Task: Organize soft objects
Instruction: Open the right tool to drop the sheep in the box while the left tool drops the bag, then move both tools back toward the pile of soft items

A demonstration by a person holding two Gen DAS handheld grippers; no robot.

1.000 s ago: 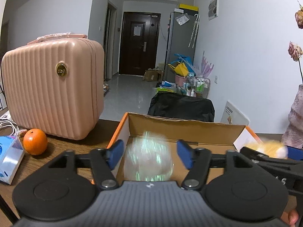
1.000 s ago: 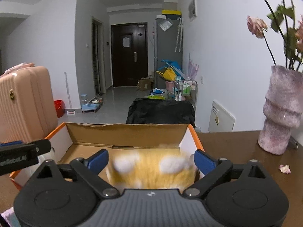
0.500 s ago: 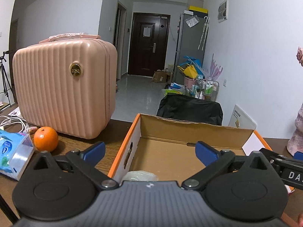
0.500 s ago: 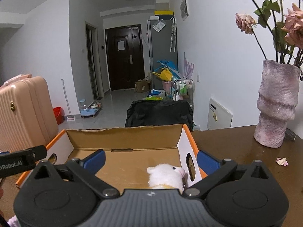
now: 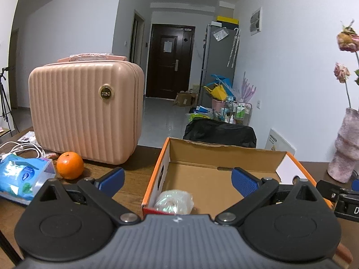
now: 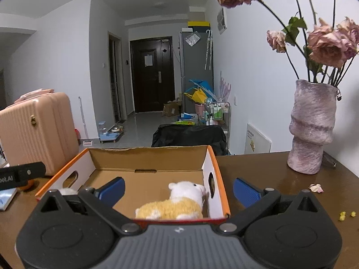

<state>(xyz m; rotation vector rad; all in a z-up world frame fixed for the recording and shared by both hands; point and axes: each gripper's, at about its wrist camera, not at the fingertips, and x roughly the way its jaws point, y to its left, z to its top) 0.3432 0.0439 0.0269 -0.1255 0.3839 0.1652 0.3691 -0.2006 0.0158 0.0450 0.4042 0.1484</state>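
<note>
Left wrist view: left gripper [image 5: 177, 179] wide open, empty; wrapped soft ball [image 5: 174, 202] sits inside the box [image 5: 226, 151], near corner.
Right gripper [image 6: 178, 189]: spread too, plush toy [image 6: 174, 206] lying inside the box.
Risk: a finger could snag the box's near wall and drag it.

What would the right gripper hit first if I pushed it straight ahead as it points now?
Probably the yellow-and-white plush toy lying in the cardboard box, right between the open right gripper fingers' line. Past it comes the box's far wall. Depth is hard to judge here.
</note>
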